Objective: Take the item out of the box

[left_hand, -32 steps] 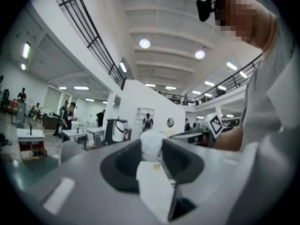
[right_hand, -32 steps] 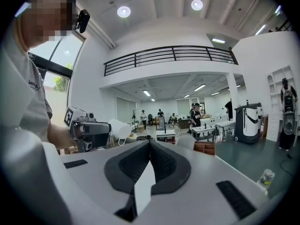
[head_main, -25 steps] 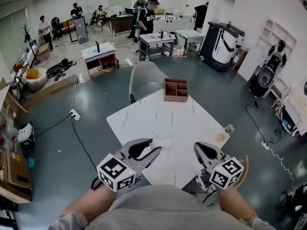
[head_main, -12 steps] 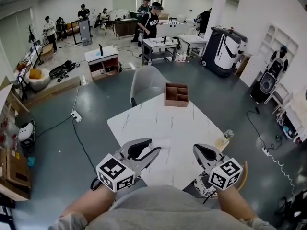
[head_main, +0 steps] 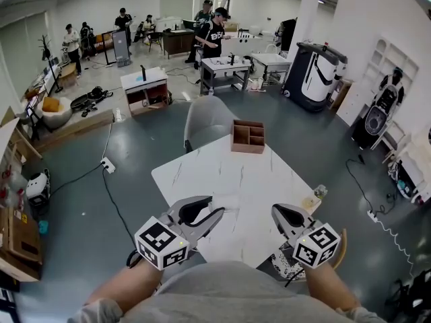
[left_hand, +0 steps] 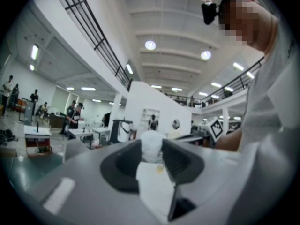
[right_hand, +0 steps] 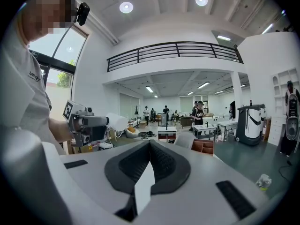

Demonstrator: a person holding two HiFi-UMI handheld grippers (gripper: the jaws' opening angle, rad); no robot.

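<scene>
A brown wooden box (head_main: 248,136) with open compartments stands at the far edge of the white table (head_main: 229,180); its contents do not show from here. Both grippers hover over the table's near edge, far from the box. My left gripper (head_main: 214,213) (left_hand: 151,149) has its jaws partly apart, and a small white crumpled lump (left_hand: 151,143) sits between the tips, touching both pads. My right gripper (head_main: 281,211) (right_hand: 150,146) is shut, pads meeting, with nothing in it. From the right gripper view the box (right_hand: 204,146) shows far ahead.
A small bottle (head_main: 314,196) stands at the table's right edge. A grey chair (head_main: 207,118) is tucked in at the far side, left of the box. A cable and power strip (head_main: 106,165) lie on the floor to the left. Several people stand far back.
The table and box sit slightly lower in the head view as the camera shifts. Both grippers keep the same pose and the same jaw gap.
</scene>
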